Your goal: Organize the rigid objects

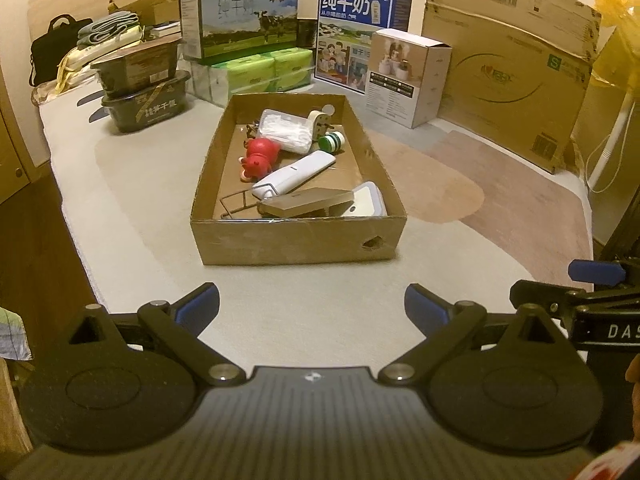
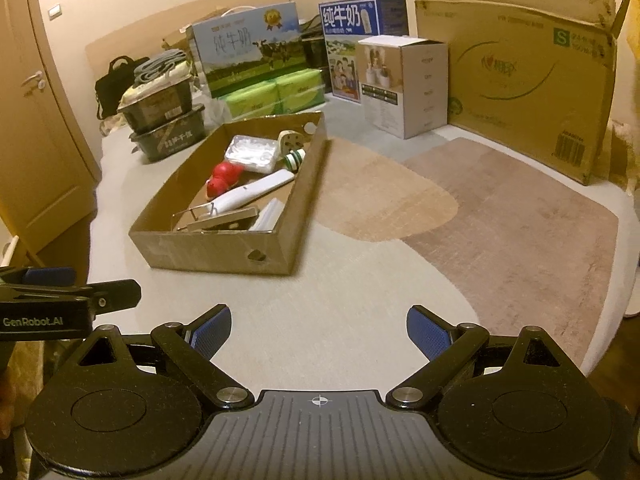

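While both grippers gape, the rectangular cardboard tray (image 1: pixel 298 240) holds rigid oddments.

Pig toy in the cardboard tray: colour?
Red pig toy, clearest in the left wrist view.

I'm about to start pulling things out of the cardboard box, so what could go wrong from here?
1. The white remote rests across the tan case; lifting either may shift the other.
2. The green-and-white spool could roll.
3. The box wall may block a low reach by either open hand-held gripper.
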{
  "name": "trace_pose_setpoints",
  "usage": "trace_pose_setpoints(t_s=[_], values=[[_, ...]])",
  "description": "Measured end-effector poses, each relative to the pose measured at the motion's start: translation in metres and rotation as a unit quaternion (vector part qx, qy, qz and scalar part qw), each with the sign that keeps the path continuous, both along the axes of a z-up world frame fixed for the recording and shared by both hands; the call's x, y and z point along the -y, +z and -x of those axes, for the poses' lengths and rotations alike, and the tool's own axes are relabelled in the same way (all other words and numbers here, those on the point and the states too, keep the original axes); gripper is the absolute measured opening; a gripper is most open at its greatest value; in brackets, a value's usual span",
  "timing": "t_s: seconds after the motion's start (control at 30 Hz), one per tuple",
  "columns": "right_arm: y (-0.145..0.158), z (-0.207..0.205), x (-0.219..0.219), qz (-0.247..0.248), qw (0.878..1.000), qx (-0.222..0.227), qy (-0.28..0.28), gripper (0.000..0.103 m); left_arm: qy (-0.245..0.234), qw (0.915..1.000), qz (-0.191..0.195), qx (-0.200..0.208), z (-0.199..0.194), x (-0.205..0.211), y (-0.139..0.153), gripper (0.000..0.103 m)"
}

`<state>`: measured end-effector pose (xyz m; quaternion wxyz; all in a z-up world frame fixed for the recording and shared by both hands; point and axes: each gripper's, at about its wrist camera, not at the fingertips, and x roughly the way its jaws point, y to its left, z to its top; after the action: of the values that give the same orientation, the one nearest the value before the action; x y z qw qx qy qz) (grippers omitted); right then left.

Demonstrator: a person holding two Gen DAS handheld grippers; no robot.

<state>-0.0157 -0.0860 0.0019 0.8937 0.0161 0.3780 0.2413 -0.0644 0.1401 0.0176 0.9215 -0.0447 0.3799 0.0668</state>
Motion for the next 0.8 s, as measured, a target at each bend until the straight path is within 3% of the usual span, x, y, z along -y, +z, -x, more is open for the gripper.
trace_pose_setpoints(t_s=[0.8], values=[[-0.0065, 0.0018, 0.0034, 0.008, 1.000, -0.007, -0.007, 0.094, -0.015, 0.9998, 0.000, -0.009, 0.0013, 0.0080, -0.0067, 0.099]])
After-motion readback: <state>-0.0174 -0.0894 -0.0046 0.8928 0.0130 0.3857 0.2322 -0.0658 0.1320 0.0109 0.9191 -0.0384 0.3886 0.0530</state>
